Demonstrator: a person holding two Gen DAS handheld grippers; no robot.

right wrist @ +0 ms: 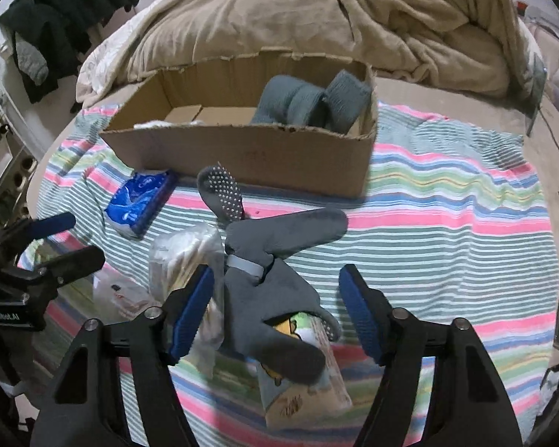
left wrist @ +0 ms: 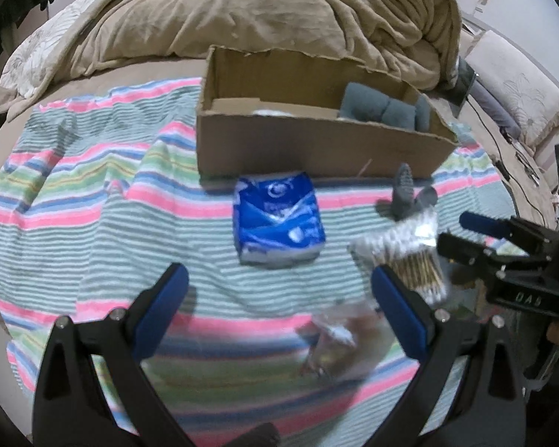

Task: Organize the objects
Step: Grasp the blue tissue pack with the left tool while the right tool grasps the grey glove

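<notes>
A cardboard box stands on a striped cloth and holds rolled grey-blue socks. In front of it lie a blue tissue pack, a clear bag of cotton swabs and a tied pair of grey grip socks. My left gripper is open and empty, just short of the tissue pack. My right gripper is open, its fingers on either side of the grey socks, over a clear packet with a yellow print.
A clear plastic packet lies between the left fingers. A rumpled tan blanket lies behind the box. Dark clothes hang at the far left. Cables run along the bed's right edge.
</notes>
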